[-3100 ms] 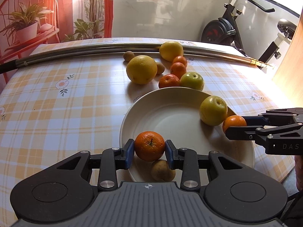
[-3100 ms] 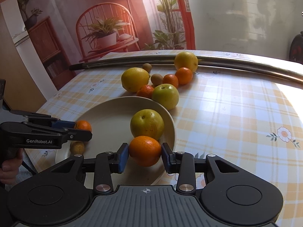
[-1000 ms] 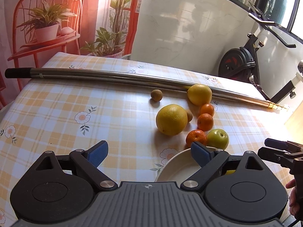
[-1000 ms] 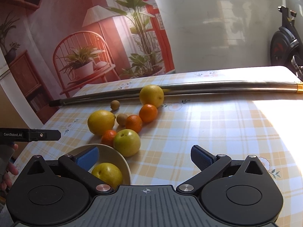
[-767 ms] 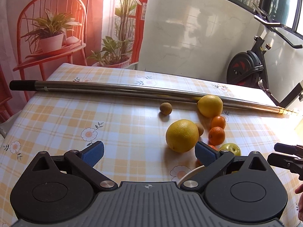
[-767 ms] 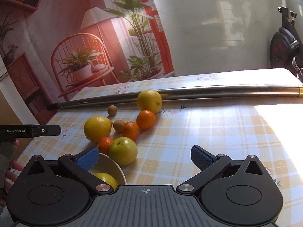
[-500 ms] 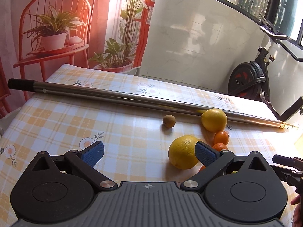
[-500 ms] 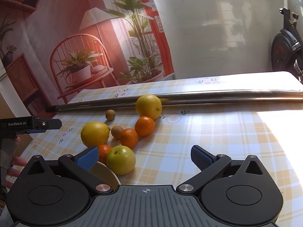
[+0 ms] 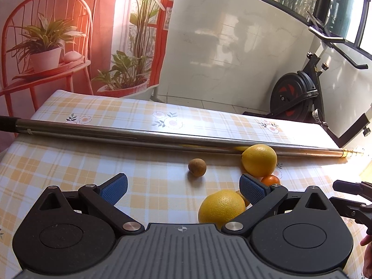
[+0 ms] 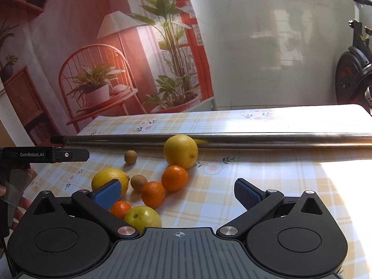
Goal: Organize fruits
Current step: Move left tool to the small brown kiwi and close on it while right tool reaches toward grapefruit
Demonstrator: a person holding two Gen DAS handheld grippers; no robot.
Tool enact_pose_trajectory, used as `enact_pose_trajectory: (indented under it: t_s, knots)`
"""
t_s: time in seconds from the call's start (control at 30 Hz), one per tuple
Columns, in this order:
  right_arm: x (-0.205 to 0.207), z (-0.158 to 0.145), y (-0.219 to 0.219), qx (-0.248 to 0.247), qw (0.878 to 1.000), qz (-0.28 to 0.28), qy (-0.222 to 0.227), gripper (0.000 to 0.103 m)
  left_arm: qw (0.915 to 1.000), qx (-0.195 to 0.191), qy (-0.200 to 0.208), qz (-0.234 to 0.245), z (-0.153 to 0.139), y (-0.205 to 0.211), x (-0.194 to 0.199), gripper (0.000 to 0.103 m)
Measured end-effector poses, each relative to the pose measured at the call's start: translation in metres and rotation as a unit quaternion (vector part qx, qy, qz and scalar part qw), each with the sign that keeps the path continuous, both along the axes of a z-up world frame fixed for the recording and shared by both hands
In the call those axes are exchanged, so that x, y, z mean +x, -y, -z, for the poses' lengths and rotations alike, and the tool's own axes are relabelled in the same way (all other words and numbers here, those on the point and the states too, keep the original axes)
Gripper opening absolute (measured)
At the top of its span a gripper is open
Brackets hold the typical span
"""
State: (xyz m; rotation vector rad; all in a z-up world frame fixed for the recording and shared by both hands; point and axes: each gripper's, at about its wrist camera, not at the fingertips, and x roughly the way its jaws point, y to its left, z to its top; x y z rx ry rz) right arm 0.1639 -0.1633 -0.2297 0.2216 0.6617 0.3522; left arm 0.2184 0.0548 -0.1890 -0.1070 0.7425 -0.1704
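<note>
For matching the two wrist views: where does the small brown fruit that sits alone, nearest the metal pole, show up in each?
Left wrist: the small brown fruit lies just right of centre, on the cloth in front of the metal pole.
Right wrist: it lies left of centre, left of the large yellow citrus.
Shared landmark: that large yellow citrus resting against the pole.

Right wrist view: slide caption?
Open right gripper above loose citrus, a green apple and small brown fruits beside a metal pole.

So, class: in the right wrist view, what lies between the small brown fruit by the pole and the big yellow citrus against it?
Only bare checked tablecloth separates the small brown fruit from the big yellow citrus.
</note>
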Motion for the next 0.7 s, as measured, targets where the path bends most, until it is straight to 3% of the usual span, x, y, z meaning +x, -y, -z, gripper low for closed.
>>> enact_pose_trajectory:
  t_s: [0.1,0.4,0.7]
  knots:
    - [0.004,-0.001,-0.001,-0.003,1.000,0.000,-0.001,0.103,0.9995,-0.005,-0.030,0.009,0.004,0.000,0.014,0.103]
    - [0.019,-0.001,0.007,0.015,1.000,0.015,-0.007,0.103,0.9992,0.005,-0.025,0.031,0.006,0.004,0.037,0.103]
    - [0.025,0.009,0.007,0.017,1.000,0.016,-0.019,0.103,0.9969,0.040,-0.024,0.064,0.018,0.019,0.054,0.102]
